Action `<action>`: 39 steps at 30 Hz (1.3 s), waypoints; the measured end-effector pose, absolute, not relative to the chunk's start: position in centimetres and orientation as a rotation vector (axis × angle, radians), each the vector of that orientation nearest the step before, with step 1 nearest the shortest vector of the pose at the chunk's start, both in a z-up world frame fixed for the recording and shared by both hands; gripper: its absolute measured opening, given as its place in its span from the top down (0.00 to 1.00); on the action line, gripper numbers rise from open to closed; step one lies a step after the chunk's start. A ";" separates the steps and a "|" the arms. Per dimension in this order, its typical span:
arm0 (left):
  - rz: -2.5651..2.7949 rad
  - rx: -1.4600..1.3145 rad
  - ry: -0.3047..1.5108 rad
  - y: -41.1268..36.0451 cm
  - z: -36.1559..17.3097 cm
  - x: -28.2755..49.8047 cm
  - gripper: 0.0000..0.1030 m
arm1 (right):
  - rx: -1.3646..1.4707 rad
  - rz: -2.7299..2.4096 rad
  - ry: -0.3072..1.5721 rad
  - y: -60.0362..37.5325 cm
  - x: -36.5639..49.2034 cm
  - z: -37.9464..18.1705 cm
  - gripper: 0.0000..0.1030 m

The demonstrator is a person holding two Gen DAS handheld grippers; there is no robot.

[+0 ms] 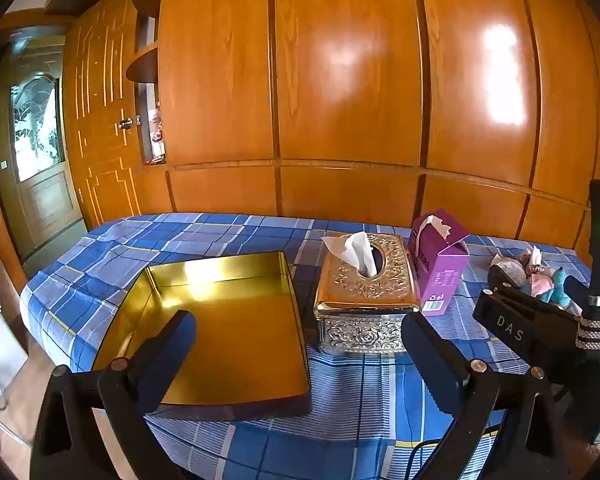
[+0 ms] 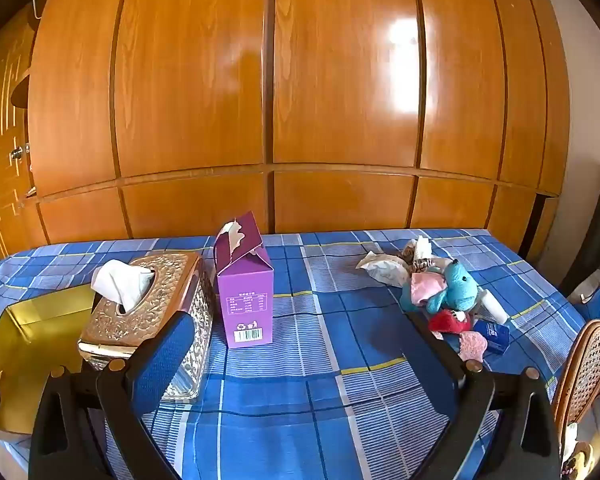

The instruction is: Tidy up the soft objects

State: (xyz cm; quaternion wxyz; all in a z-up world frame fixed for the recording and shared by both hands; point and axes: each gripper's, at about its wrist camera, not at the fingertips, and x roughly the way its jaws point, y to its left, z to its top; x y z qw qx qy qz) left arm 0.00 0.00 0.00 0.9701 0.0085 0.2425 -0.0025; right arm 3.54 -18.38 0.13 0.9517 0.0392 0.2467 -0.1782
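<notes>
Blue plush toy (image 2: 458,286) tops what looks like crumpled soft scraps; left gripper (image 1: 298,330) and right gripper (image 2: 300,334) hover released, empty.

- The left wrist view looks forward and slightly down along its two fingers from the near edge of the table (image 1: 340,412), facing the wooden wardrobe (image 1: 340,80). The gold tray (image 1: 236,320) lies close at 11 o'clock, the ornate tissue box (image 1: 364,292) at 12.
- The right wrist view faces the same wardrobe (image 2: 340,80) from further right, over bare tablecloth (image 2: 320,360); the pile of soft toys (image 2: 448,296) sits near at 2 o'clock.
- Both views share the tissue box (image 2: 148,312), the purple carton (image 1: 440,264) (image 2: 246,276), the tray (image 2: 32,340) and the toys (image 1: 540,276).
- The right gripper (image 1: 512,320) shows at 3 o'clock in the left view.
</notes>
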 end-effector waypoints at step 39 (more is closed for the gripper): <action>-0.003 -0.007 0.539 0.5 -0.8 0.2 0.00 | 0.068 -0.355 0.519 -18.3 3.5 -0.1 0.00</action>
